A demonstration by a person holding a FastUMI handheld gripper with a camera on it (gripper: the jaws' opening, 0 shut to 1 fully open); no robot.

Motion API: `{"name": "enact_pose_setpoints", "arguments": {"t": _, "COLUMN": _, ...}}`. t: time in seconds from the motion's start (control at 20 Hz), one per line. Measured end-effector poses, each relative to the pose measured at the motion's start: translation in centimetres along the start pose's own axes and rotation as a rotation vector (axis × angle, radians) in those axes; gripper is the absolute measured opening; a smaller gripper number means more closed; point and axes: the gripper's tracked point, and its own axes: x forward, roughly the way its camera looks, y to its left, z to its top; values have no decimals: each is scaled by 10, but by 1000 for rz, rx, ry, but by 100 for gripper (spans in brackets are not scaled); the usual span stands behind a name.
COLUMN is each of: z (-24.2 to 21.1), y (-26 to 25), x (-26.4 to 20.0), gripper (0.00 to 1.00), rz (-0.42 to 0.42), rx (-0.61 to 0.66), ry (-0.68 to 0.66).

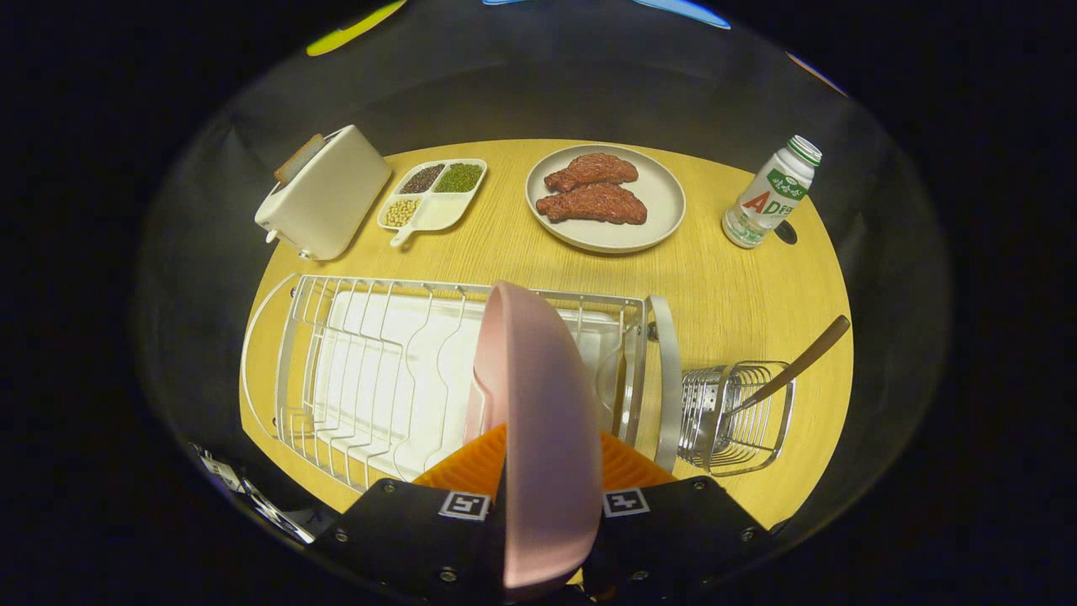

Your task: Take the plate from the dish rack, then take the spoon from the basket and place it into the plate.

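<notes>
A pink plate (538, 421) stands on edge between my two fingers, and my gripper (543, 467) is shut on it, above the right part of the white wire dish rack (370, 370). The plate hides the rack's slots behind it. To the right of the rack, a small wire basket (736, 417) hangs off its side. A spoon (799, 360) with a brown wooden handle leans out of the basket toward the right.
On the far side of the wooden table (724, 286) are a white toaster (324, 194), a divided dish of beans (433, 198), a grey plate with two pieces of meat (606, 199) and a small drink bottle (770, 194).
</notes>
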Motion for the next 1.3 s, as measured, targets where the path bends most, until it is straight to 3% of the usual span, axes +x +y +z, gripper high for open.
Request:
{"name": "enact_pose_setpoints", "arguments": {"t": 0.4, "z": 25, "y": -9, "x": -25, "gripper": 33, "rz": -71, "rx": -87, "ry": -56}}
{"name": "enact_pose_setpoints", "arguments": {"t": 0.95, "z": 3, "y": -4, "x": -80, "gripper": 34, "rz": 55, "rx": -39, "ry": -105}}
{"name": "enact_pose_setpoints", "arguments": {"t": 1.3, "z": -50, "y": -28, "x": -112, "gripper": 34, "rz": 156, "rx": 101, "ry": -131}}
